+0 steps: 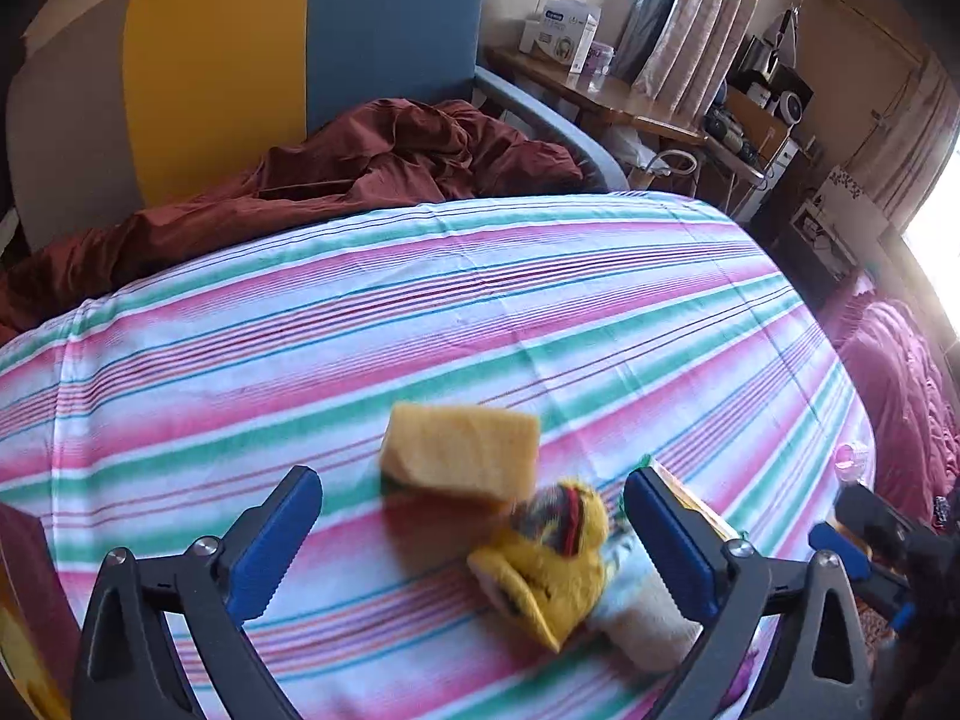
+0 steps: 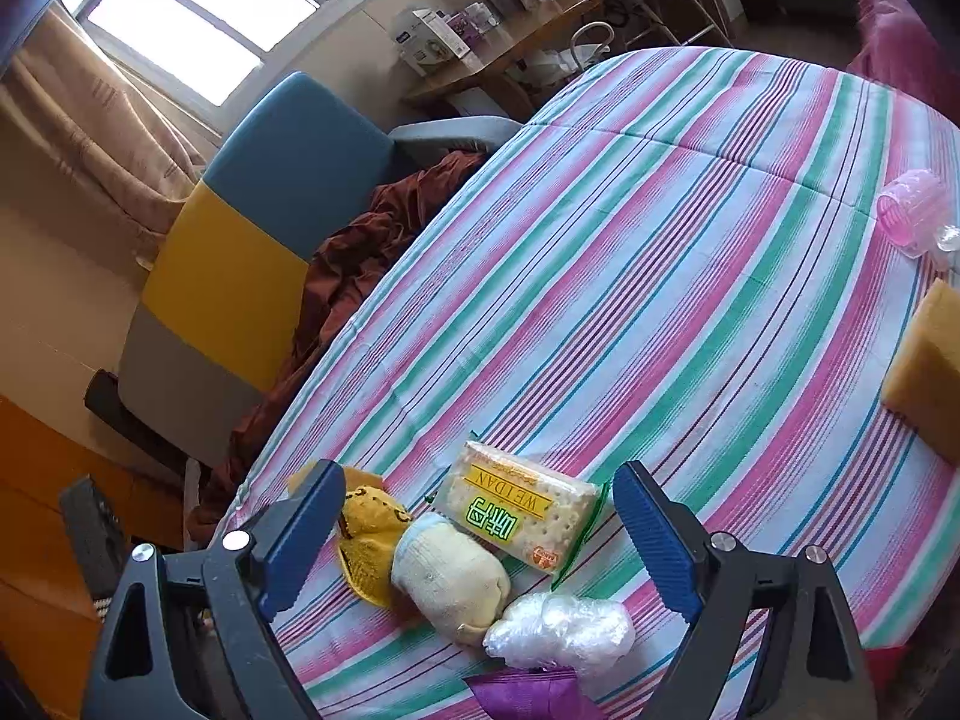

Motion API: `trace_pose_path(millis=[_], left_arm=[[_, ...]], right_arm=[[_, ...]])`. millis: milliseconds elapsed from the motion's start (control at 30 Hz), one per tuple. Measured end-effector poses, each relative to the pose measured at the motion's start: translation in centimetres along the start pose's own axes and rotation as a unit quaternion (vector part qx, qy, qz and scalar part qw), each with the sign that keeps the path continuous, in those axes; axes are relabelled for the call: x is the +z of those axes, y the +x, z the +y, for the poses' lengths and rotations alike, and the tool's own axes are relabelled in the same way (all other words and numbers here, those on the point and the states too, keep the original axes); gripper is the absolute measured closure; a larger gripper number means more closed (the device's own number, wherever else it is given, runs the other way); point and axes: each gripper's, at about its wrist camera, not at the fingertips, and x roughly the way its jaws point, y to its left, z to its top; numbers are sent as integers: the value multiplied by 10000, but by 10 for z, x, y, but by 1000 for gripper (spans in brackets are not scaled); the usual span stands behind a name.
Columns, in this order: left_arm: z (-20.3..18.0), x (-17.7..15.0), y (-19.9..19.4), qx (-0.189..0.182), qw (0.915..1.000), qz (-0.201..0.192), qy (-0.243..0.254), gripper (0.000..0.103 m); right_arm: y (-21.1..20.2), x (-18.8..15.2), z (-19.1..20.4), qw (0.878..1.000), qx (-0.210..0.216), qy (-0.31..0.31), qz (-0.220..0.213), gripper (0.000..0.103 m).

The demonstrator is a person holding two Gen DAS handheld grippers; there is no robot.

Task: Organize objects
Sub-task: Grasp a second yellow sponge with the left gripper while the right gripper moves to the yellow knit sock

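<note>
On the striped tablecloth (image 1: 420, 312), my left gripper (image 1: 474, 534) is open and empty. A yellow sponge (image 1: 462, 450) lies just ahead between its fingers, blurred. A yellow patterned sock (image 1: 552, 564) and a cream sock roll (image 1: 642, 618) lie by its right finger. My right gripper (image 2: 474, 522) is open and empty over a cluster: the yellow sock (image 2: 369, 534), the cream sock roll (image 2: 450, 582), a WEIDAN cracker packet (image 2: 516, 504), a crumpled clear plastic bundle (image 2: 558, 624) and a purple item (image 2: 528, 696). The sponge (image 2: 930, 360) shows at that view's right edge.
A pink plastic bottle (image 2: 915, 210) lies near the table's far right edge. A blue and yellow chair (image 1: 300, 60) with a dark red cloth (image 1: 390, 162) stands beyond the table. A wooden side table (image 1: 600, 90) with boxes stands by the window. My right gripper shows at the left view's lower right (image 1: 864, 546).
</note>
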Motion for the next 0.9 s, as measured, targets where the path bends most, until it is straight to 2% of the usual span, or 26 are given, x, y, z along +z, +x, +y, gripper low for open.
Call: trace_pose_path(millis=[167,200,233,267,300,400,667,900], left_arm=[[-7,10,35,317,9990,247,220,0],[-5,11,42,398,9985,280,254,4],[-3,11,47,448,9982,299,268,11],[2,10,54,381,9980,425,255,35],[6,8,58,201,9983,514,207,36],[18,0,47,-95,9994,340,66,39],[51,-61,-6,-122,9993,140,-324,40],[45,-113,-54,-279,9994,-34,-188,40]], right_arm=[[5,0,0,9999,55,5,122,11],[5,0,0,9999,56,5,131,11],[6,0,0,9999,52,-2,139,11],[6,0,0,9999,38,-8,143,11],[7,0,-1,9999,15,-7,148,11],[10,2,-2,9999,-23,0,164,11],[10,3,-1,9998,-65,-85,171,11],[29,-4,3,9971,-317,-357,592,11]])
